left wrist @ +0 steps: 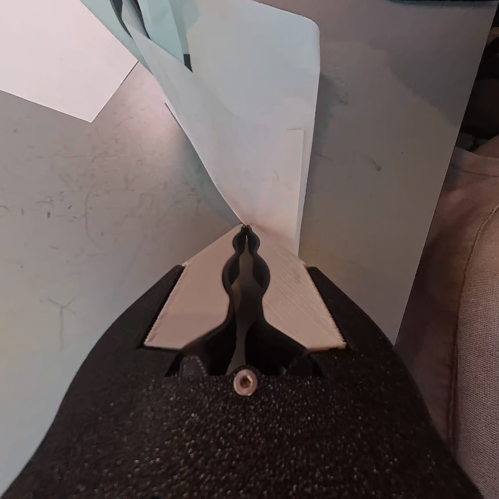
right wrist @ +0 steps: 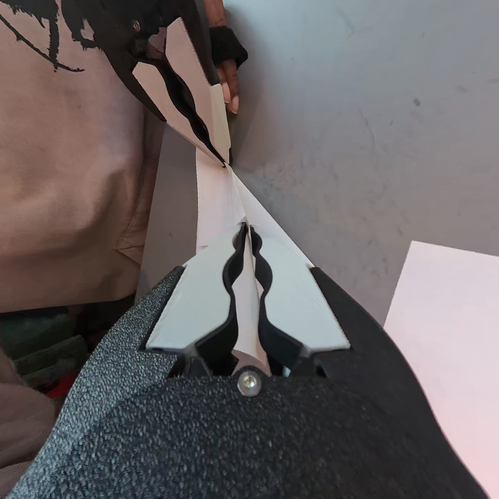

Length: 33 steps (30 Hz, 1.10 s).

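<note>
Two black grippers with white fingers [right wrist: 247,226] [right wrist: 225,163] are showing, two flat white paper sheets [right wrist: 237,205] [right wrist: 445,324], one grey scuffed tabletop [right wrist: 351,135], and possibly one gloved hand [right wrist: 229,78].

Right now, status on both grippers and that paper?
Left gripper shut on white paper sheet. Right gripper shut on same sheet, lifted and twisted between them. Second sheet flat on grey table, apart.
</note>
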Each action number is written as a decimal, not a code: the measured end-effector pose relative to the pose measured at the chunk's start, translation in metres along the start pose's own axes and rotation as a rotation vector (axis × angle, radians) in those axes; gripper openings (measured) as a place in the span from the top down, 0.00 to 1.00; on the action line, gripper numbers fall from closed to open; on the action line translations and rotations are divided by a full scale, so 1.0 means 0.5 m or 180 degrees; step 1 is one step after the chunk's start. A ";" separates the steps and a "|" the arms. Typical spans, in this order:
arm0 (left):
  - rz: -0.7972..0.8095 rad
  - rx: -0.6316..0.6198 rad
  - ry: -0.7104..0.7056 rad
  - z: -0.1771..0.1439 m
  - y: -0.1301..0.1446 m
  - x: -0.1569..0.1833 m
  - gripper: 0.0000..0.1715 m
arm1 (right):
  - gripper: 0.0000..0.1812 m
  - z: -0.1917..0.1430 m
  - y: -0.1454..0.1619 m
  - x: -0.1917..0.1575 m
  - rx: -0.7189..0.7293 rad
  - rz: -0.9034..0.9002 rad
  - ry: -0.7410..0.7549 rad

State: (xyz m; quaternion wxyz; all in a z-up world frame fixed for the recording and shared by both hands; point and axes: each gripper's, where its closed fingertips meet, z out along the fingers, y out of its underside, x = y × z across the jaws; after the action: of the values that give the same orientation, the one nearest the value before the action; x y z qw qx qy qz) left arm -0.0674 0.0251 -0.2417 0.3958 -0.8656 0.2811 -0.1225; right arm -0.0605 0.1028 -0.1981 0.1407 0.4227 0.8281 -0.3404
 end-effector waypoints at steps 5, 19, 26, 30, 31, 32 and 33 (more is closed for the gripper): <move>-0.0252 0.0001 0.0295 -0.008 -0.001 0.004 0.99 | 1.00 -0.007 -0.013 -0.005 0.0065 -0.0740 0.0792; -0.0378 0.0166 0.0507 -0.017 -0.025 0.031 0.92 | 1.00 -0.035 -0.001 -0.058 0.0850 -0.1639 0.2344; 0.0040 -0.0002 0.0071 0.000 -0.022 0.013 1.00 | 1.00 -0.031 0.030 -0.070 0.0625 -0.2002 0.2716; 0.0385 -0.0115 -0.0201 0.012 -0.007 0.004 1.00 | 1.00 0.005 0.078 -0.048 0.0051 -0.2266 0.3012; 0.0385 -0.0105 -0.0209 0.012 -0.007 0.004 1.00 | 1.00 0.011 0.084 -0.045 -0.0027 -0.2325 0.3076; 0.0346 -0.0091 -0.0191 0.012 -0.007 0.004 1.00 | 1.00 0.016 0.087 -0.047 -0.0046 -0.2336 0.3095; 0.0291 -0.0071 -0.0162 0.011 -0.006 0.003 1.00 | 1.00 0.020 0.090 -0.052 -0.0050 -0.2305 0.3073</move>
State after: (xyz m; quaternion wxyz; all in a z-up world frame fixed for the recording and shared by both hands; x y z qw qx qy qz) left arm -0.0625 0.0294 -0.2429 0.3983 -0.8591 0.3116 -0.0791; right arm -0.0094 0.0988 -0.2121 -0.3729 0.2195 0.8921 -0.1302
